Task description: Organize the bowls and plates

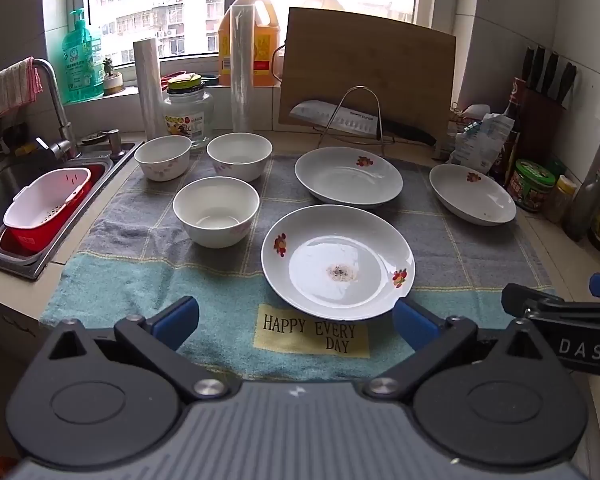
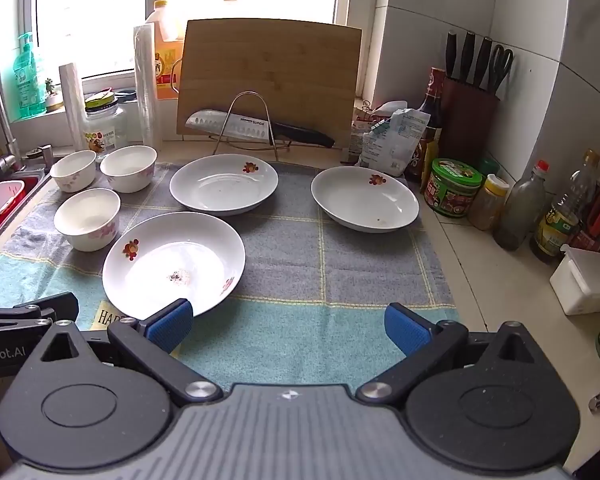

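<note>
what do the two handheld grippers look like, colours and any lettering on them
Both match: a ribbed grey body, two round black housings, black linkage arms with silver pivots, and blue finger pads. The left gripper carries a small white mark; the right gripper shows white "DAS" lettering on its side.

Right hand-held gripper [image 2: 288,326] hangs over towel [image 2: 340,264] on table [image 2: 500,280], jaws wide apart, nothing between. Nearest plate [image 2: 172,264], dark speck at centre, just beyond left blue pad. Two more plates [image 2: 224,184] [image 2: 364,200] behind. Three bowls [image 2: 87,218] far left. Cutting board [image 2: 272,76] upright at back.
</note>
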{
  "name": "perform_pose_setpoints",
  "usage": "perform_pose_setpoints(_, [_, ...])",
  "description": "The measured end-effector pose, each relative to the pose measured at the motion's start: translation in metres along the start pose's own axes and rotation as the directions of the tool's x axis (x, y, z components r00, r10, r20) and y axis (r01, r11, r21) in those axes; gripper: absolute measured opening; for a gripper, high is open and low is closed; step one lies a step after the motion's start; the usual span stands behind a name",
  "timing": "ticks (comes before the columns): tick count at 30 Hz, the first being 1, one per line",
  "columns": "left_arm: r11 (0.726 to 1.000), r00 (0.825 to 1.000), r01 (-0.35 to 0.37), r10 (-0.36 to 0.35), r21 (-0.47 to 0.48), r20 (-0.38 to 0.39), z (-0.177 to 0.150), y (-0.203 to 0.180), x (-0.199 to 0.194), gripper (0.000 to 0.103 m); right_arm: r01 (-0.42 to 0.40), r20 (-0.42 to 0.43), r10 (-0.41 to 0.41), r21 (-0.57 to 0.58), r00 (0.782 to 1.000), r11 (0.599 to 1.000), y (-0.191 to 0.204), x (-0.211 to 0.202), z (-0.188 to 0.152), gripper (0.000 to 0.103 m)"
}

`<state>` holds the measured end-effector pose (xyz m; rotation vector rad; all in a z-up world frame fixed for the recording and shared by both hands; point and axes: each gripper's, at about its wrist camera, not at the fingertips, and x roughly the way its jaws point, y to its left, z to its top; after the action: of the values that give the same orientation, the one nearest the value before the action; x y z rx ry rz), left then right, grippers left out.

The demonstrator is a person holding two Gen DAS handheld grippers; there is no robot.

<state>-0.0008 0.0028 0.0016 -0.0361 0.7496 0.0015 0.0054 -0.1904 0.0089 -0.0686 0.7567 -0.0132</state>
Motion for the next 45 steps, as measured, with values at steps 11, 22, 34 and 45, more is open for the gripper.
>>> perform_pose_setpoints(11, [1.0, 1.0, -0.003, 0.003, -0.006, 0.003, 0.0001, 0.001, -0.0024, 0.102, -0.003, 0.0, 0.003, -0.005, 1.0, 1.0, 0.0004, -0.0006, 0.0008, 0.103])
perform_pose_setpoints(22, [1.0, 1.0, -0.001, 0.001, -0.015, 0.008, 0.0015, 0.0012, -0.0047, 0.102, -0.006, 0.012, 0.007, -0.008, 1.0, 1.0, 0.0003, -0.0026, 0.0015, 0.103])
perform_pose_setpoints(34, [1.0, 1.0, 0.003, -0.003, -0.021, 0.006, 0.0035, 0.0023, -0.0044, 0.102, -0.009, 0.015, 0.009, -0.005, 1.0, 1.0, -0.0005, -0.0015, 0.0037, 0.103])
perform_pose_setpoints(45, [1.0, 1.0, 0.004, -0.004, -0.019, 0.001, 0.0043, -0.0005, -0.0033, 0.102, -0.006, 0.011, 0.006, -0.004, 1.0, 1.0, -0.002, -0.0005, 0.003, 0.103])
